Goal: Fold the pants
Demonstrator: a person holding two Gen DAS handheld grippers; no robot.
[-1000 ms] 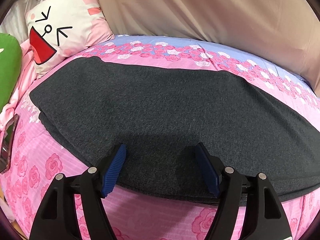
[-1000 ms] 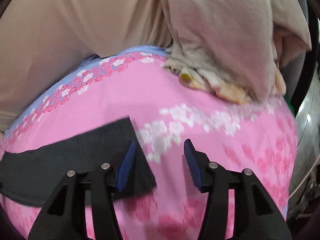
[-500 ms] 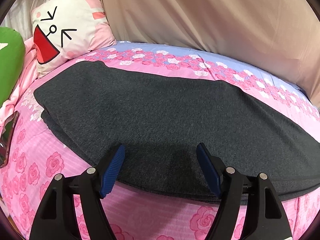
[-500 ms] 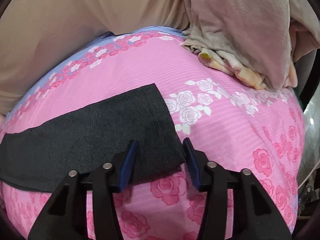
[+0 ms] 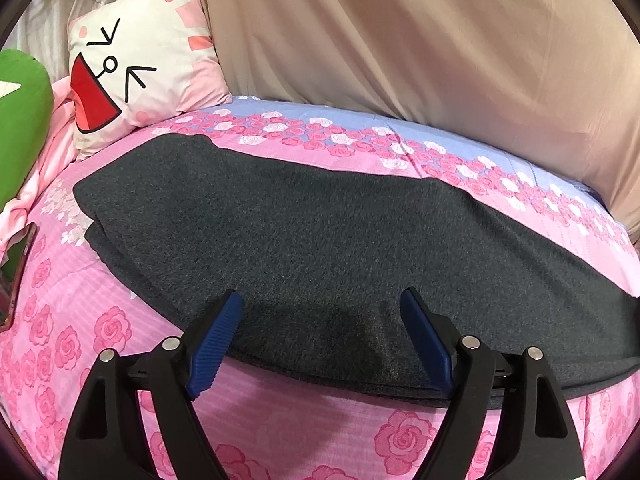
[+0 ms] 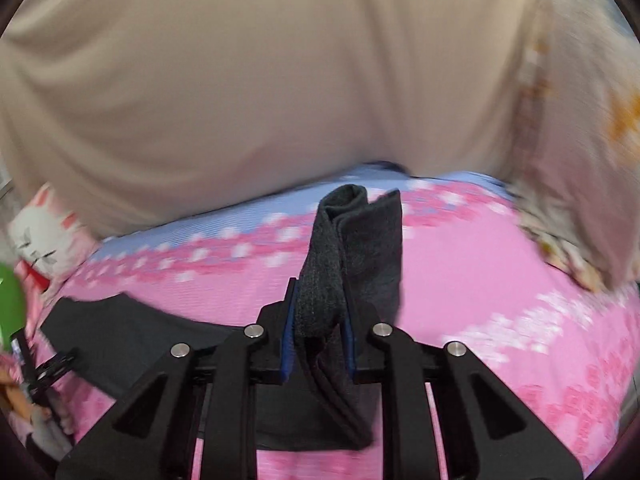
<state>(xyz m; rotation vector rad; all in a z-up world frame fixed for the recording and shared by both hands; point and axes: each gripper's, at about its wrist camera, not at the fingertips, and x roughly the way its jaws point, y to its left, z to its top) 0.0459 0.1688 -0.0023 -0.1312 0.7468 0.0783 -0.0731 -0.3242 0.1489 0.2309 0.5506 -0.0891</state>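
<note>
**Right gripper has the pant hem, left one is just hanging over the near edge**

So the dark grey pants (image 5: 320, 240) are laid out long across the pink rose bedsheet (image 5: 280, 432), folded lengthwise so you can see doubled layers along the near edge. In the left wrist view one end sits near the cartoon-face pillow (image 5: 140, 64) and the rest runs off toward the right side of the frame.

Left gripper (image 5: 322, 334) is wide and its jaws are opening further. The blue pads (image 5: 216, 336) sit over the near edge of the pants, with fabric lying under the gap, but they aren't pressing on it as far as I can see, so nothing is actually held there.

Right gripper (image 6: 318, 320) is the busy one. Its jaws are closing and a bunched end of the pants (image 6: 352, 248) is pinched between the pads, standing up past the fingertips in a rolled fold, lifted clear of the sheet. More of the cloth hangs down under the gripper and trails to the left, where the rest lies flat on the bed. That view is pretty blurry.

Beige curtain (image 5: 440, 60) behind the bed, a green cushion (image 5: 20, 128) at far left, and a phone (image 5: 16, 272) lying on the sheet near it
</note>
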